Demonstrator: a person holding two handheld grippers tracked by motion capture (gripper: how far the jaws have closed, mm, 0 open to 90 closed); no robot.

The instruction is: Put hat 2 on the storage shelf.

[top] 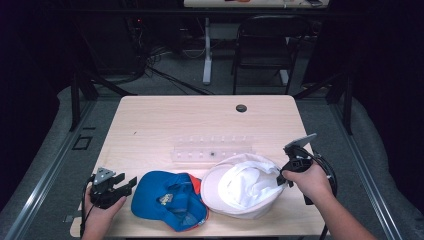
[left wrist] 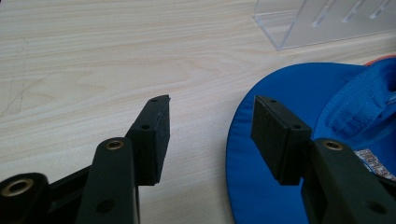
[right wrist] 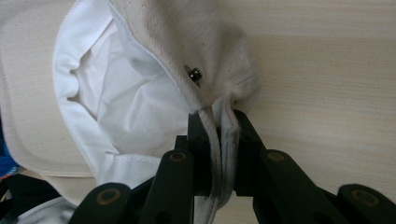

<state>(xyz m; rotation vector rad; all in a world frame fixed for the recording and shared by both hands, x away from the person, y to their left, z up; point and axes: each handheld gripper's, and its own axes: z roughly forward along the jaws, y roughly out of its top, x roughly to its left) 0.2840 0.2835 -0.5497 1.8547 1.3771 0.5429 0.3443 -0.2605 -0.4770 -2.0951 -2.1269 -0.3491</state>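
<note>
A white cap [top: 242, 184] lies upside down near the table's front, right of middle. My right gripper [top: 283, 179] is at its right rim, shut on a pinch of the cap's fabric [right wrist: 219, 140]; a small metal eyelet [right wrist: 195, 73] shows just above the pinch. A blue cap [top: 167, 197] with an orange edge lies upside down to the left of the white one, the two touching. My left gripper [top: 129, 183] rests at the front left, open, one jaw over the blue cap's brim [left wrist: 261, 154] and nothing pressed between its fingers.
A clear acrylic rack [top: 212, 150] stands just behind the caps at the table's middle. A round cable hole [top: 241, 108] sits near the far edge. Bare wood stretches across the far half of the table [top: 165, 120]. A black chair [top: 265, 45] stands beyond it.
</note>
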